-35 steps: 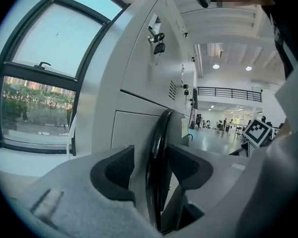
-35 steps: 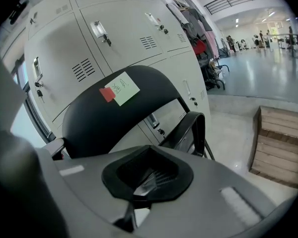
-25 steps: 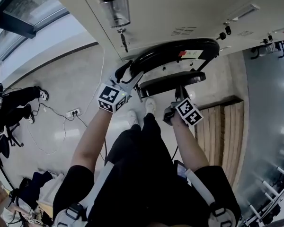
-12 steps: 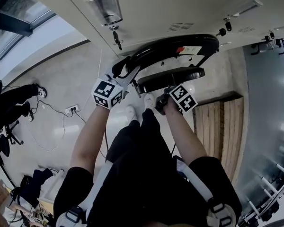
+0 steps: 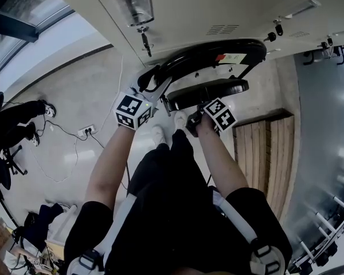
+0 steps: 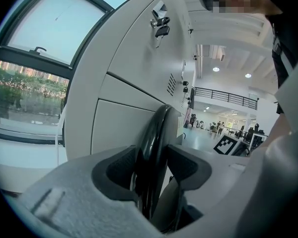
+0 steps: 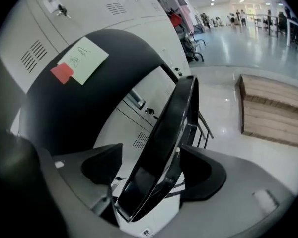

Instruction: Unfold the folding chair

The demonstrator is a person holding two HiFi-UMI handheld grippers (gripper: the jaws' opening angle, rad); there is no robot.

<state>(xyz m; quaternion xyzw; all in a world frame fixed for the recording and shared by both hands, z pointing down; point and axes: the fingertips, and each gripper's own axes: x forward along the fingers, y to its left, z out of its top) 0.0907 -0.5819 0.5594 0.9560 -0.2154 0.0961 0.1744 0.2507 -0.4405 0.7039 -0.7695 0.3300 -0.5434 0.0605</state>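
The black folding chair stands before the lockers with its curved backrest above its seat. My left gripper reaches the backrest's left end. In the left gripper view its jaws have just been closing, and both pads press on the backrest's rim. My right gripper is at the near edge of the seat. Its jaws have just been opening. The seat's edge stands between them, clear of the left pad. The backrest carries a red and a white sticker.
White lockers with keys in their doors rise right behind the chair. A low wooden platform lies to the right. A power strip with cables is on the floor at left, and a person's legs show farther left.
My right gripper has moved in towards the seat's near edge, and its marker cube has turned. The left gripper has stayed at the backrest.
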